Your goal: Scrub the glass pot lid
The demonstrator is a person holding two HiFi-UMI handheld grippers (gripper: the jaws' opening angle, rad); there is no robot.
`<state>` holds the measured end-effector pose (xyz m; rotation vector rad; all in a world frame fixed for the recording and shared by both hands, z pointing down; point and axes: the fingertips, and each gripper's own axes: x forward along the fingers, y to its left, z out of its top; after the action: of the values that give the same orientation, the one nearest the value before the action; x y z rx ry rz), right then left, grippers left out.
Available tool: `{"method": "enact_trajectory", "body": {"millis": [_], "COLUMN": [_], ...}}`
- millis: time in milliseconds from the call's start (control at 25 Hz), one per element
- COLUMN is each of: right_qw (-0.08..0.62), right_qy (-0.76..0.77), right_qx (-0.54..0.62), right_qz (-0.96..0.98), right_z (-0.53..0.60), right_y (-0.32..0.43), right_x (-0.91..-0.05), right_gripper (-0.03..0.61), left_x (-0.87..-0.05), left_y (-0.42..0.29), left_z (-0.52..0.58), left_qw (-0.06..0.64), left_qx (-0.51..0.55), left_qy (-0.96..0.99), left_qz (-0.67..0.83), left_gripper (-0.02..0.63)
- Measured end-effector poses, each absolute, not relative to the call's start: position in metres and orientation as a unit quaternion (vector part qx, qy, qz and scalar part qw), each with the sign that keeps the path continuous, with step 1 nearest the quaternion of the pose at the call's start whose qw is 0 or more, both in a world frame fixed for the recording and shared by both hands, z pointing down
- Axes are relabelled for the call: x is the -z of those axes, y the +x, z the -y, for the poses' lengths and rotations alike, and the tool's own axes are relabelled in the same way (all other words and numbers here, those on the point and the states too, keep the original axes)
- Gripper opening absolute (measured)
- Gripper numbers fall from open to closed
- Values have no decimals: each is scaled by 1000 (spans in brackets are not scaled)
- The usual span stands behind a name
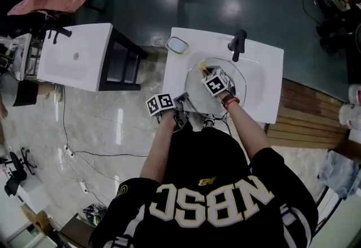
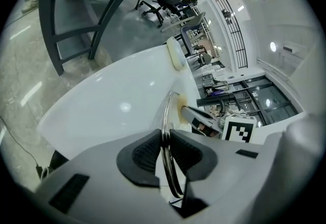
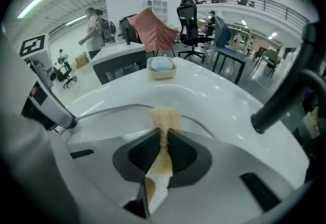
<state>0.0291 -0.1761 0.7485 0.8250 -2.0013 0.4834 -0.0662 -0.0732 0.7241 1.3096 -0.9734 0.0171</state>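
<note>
The glass pot lid [image 1: 234, 72] stands tilted over the white sink basin [image 1: 265, 80], its metal rim [image 2: 167, 116] running edge-on between the pads of my left gripper [image 2: 166, 149], which is shut on it. My left gripper [image 1: 181, 107] sits at the sink's near left corner in the head view. My right gripper [image 3: 164, 149] is shut on a thin tan scrub pad [image 3: 164, 121], whose far end touches the lid's rim [image 3: 114, 110]. The right gripper [image 1: 210, 79] reaches over the lid's middle in the head view, with the pad [image 1: 200, 68] showing at its tip.
A black tap [image 1: 238, 44] rises at the back of the sink. A soap dish [image 1: 177, 45] lies on the sink's back left corner. A second white sink [image 1: 76, 55] on a dark stand is further left. Cables cross the floor [image 1: 101, 154].
</note>
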Motion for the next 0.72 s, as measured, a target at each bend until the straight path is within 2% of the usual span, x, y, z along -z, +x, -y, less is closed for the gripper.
{"method": "enact_trajectory", "body": {"millis": [280,720], "right_qw": [472,529], "right_qy": [406,423], "right_qx": [-177,-178], "right_qz": [762,714], "right_z": [199,155], "right_y": [91,174], "right_x": [-754,-748], "right_gripper": [49,50], "left_x": [-725,-722], "left_y": [-65,-64], "left_z": [72,71], "left_qw": [688,687], "left_qx": [-15,-17], "left_qy": [579,579], "left_qz": [438,438], "left_gripper": [69,69]}}
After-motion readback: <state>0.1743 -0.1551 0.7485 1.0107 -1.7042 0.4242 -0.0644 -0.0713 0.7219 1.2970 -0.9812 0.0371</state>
